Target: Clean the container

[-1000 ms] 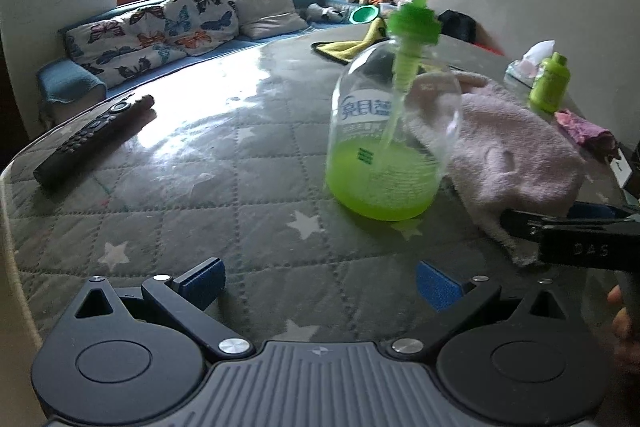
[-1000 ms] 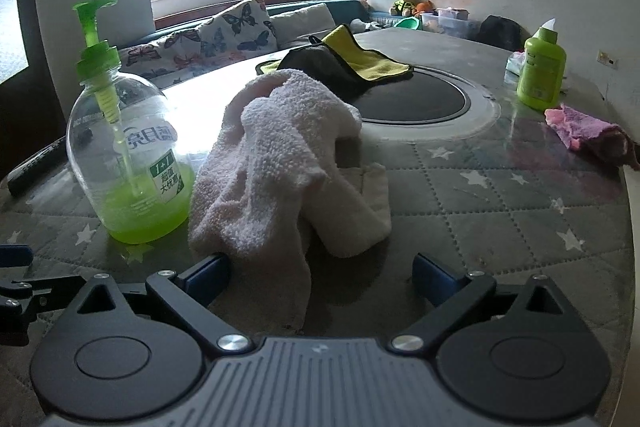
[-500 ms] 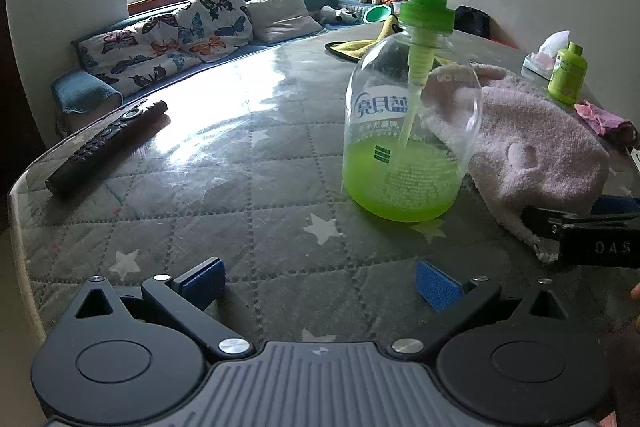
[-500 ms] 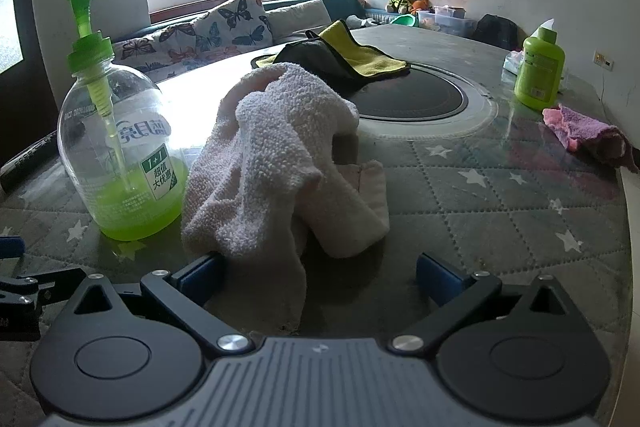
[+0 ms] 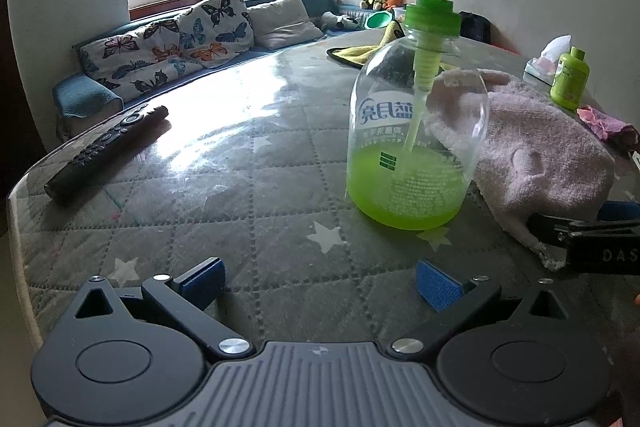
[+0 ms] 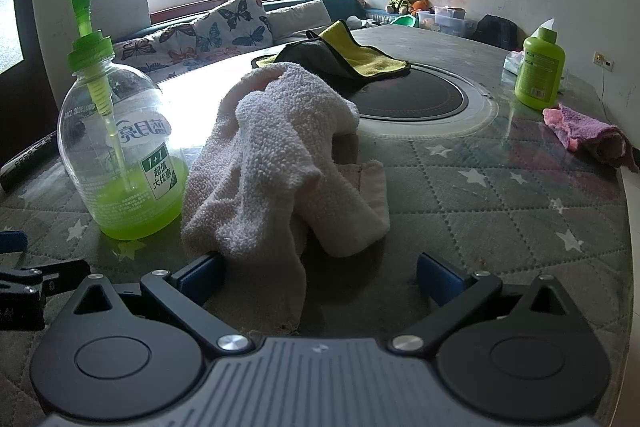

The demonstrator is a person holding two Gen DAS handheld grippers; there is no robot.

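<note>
Left wrist: one pump bottle [image 5: 416, 131], one towel [image 5: 540, 155].

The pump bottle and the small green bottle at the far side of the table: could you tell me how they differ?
The pump bottle is clear, so its green liquid shows low inside; the small green bottle is opaque. The pump bottle has a long pump head; the small green bottle has a plain cap. The pump bottle stands beside the pale towel, the small one beside a pink cloth. Both stand upright.

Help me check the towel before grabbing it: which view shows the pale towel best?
The right wrist view: the pale towel lies whole and centred, heaped before the open right tool. The left wrist view shows it partly behind the pump bottle.
</note>
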